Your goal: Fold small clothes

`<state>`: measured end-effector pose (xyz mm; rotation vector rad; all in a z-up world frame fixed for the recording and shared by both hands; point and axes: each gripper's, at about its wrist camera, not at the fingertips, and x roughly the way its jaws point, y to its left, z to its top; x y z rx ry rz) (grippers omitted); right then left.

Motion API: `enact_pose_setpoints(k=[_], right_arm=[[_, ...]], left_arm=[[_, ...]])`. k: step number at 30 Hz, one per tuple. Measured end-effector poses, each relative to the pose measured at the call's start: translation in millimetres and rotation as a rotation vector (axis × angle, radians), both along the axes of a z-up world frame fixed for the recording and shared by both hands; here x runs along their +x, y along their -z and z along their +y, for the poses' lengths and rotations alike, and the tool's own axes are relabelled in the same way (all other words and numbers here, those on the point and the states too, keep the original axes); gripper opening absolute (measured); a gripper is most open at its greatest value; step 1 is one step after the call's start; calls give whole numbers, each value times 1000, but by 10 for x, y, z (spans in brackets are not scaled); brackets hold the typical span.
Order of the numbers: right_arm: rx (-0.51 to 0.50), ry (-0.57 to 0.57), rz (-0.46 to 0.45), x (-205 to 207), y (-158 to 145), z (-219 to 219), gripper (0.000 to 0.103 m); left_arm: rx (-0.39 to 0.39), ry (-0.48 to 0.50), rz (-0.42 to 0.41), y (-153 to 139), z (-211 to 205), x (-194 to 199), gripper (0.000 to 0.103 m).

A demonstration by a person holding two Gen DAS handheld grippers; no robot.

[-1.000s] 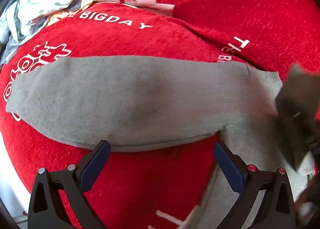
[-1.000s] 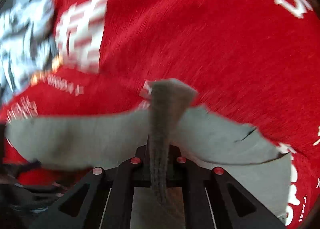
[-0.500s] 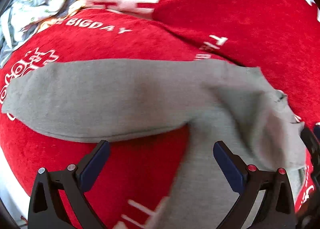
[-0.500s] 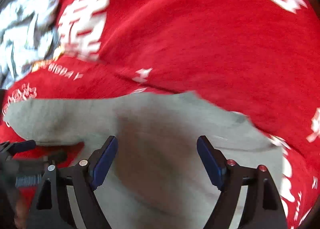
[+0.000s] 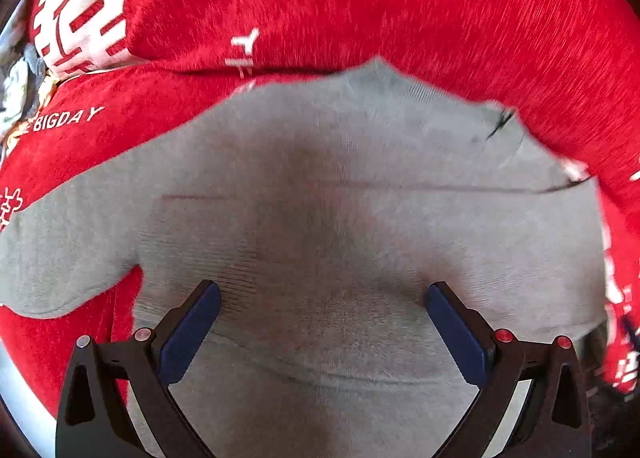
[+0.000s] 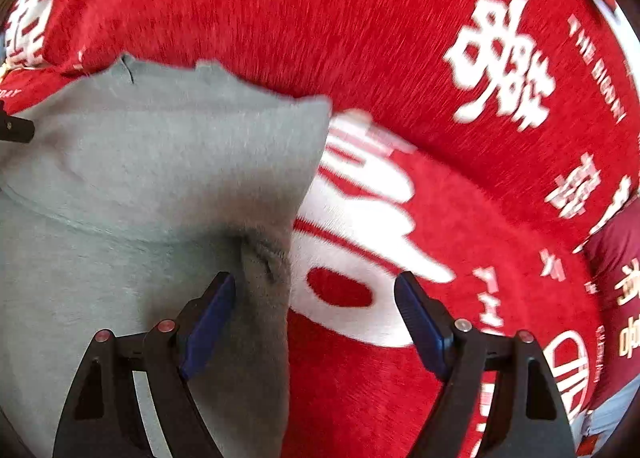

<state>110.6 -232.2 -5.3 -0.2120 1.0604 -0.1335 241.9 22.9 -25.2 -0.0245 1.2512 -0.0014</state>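
Right hand-held gripper (image 6: 316, 298) let go of grey garment (image 5: 340, 217), jaws now apart; fold laid flat

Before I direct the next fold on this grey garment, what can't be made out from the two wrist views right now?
- Grey garment: lower part cut off by the frame bottom and the open left gripper, left wrist view; its type is unclear.
- Its left side: cut off, right wrist view, beyond the open right gripper.
- White lettering on the red cloth: motion-blurred.

A red plush cover (image 5: 440, 9) with white lettering carries a grey garment (image 5: 340, 197), lying folded on it.
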Motion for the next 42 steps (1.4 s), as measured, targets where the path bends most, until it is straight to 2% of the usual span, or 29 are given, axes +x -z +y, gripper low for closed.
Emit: enact_pose_setpoints(k=[1, 2, 4, 5, 7, 9, 12, 14, 18, 19, 20, 23, 25, 26, 27, 29, 32, 35, 37, 39, 40, 41, 42], right_arm=[[-2, 53, -33, -15, -22, -116, 85], [78, 127, -43, -22, -30, -331, 87], [244, 204, -21, -77, 67, -577, 91], [238, 187, 3, -90, 148, -578, 91], [198, 155, -27, -126, 108, -534, 92], [231, 164, -21, -148, 19, -536, 92], [208, 145, -145, -231, -277, -489, 93], [176, 101, -168, -149, -357, -410, 93], [147, -18, -103, 177, -209, -155, 93], [117, -14, -61, 245, -93, -167, 93], [64, 37, -16, 309, 46, -257, 93], [247, 145, -24, 291, 100, -653, 95], [155, 156, -73, 280, -22, -651, 95], [122, 144, -101, 303, -88, -632, 95], [137, 126, -121, 363, -151, -623, 95], [197, 78, -134, 516, -218, -563, 95], [314, -65, -149, 807, -277, -344, 96], [467, -190, -115, 1017, -222, -137, 96], [454, -210, -57, 1189, -65, -58, 96], [332, -112, 59, 1394, 238, -142, 96], [347, -67, 90, 1457, 345, -253, 99], [397, -47, 52, 1472, 310, -344, 100], [390, -17, 54, 1500, 267, -382, 100]], left_arm=[[21, 4, 7, 55, -20, -1, 103], [29, 9, -4, 63, -35, -23, 103], [46, 16, -42, 59, -69, -71, 103], [53, 17, -47, 60, -86, -76, 103], [61, 15, -52, 49, -98, -75, 103], [54, 9, -39, 43, -93, -59, 103], [53, -1, -35, 48, -76, -43, 103], [69, -3, -51, 56, -104, -46, 103], [72, -15, -53, 45, -116, -54, 103], [63, -13, -49, 33, -99, -50, 103], [51, -9, -49, 14, -85, -57, 103], [47, -7, -87, 8, -40, -81, 103], [36, 6, -138, 59, -28, -115, 103], [38, 9, -168, 64, -32, -127, 103], [38, 10, -184, 76, -41, -142, 103], [25, 2, -192, 65, -28, -152, 103], [3, -3, -216, 76, -6, -163, 103], [6, -3, -228, 80, -13, -164, 103], [5, -4, -234, 80, -21, -165, 103], [-4, -4, -236, 85, -20, -160, 103], [-7, -4, -237, 88, -19, -155, 103], [-9, -4, -237, 92, -12, -153, 103], [-10, -5, -238, 95, -10, -150, 103]])
